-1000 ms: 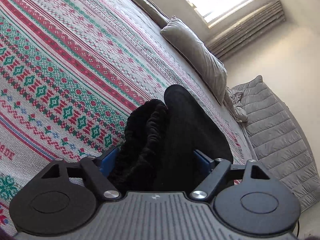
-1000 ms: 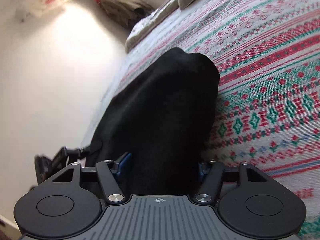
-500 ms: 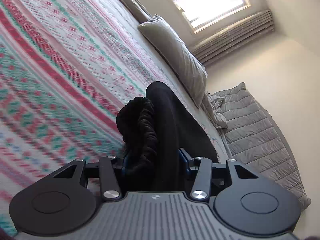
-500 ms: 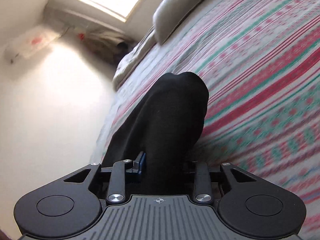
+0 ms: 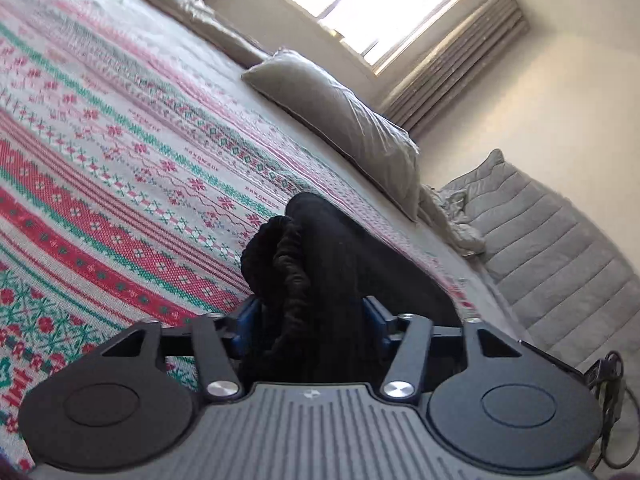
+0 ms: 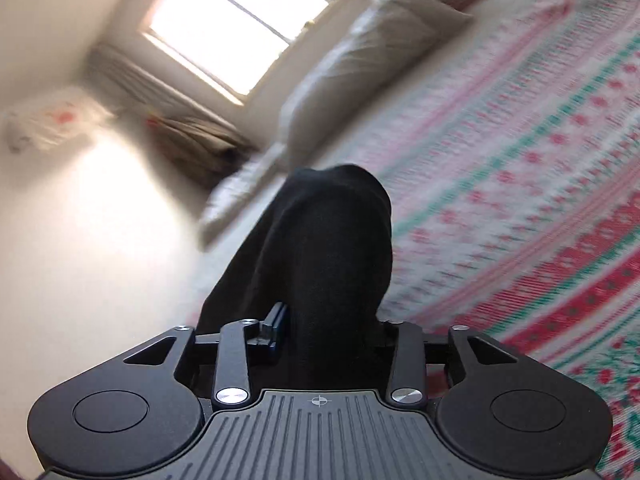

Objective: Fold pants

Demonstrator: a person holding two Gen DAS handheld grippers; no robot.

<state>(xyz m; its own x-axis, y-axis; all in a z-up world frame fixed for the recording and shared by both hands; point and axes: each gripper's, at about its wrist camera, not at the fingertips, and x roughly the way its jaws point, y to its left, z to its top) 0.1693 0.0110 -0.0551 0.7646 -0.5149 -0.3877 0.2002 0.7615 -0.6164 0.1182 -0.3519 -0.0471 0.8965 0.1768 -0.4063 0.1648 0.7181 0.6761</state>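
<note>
Black pants (image 5: 320, 264) hang bunched in two hand-held claws above a bed covered by a patterned red, green and white blanket (image 5: 120, 168). Compared with a second ago, both cameras have swung across the bed: the window (image 5: 360, 4) and a grey pillow (image 5: 344, 120) now fill the upper part of the left wrist view, where mostly blanket showed before, and the right wrist view, blurred by motion, now faces the window too.

Left claw (image 5: 312, 320): its blue fingers (image 5: 250, 314) flank the gathered elastic waistband, which sits thick and crumpled between them. The gap has narrowed and then widened again, and the jaws are opening at this moment, yet the cloth looks to be wedged against both fingers.

Right claw (image 6: 332, 332): a smoother fold of the same black cloth rises between its fingers, one blue finger (image 6: 278, 326) showing on the left, the other hidden by fabric. Its jaws are also opening after a tighter squeeze, with cloth between them.

Judging from this, the pants are being carried sideways over the bed while both grips are adjusted. No neat fold shows yet. A loosening hold on such a thick bunch could let it slip before it is laid flat.
</note>
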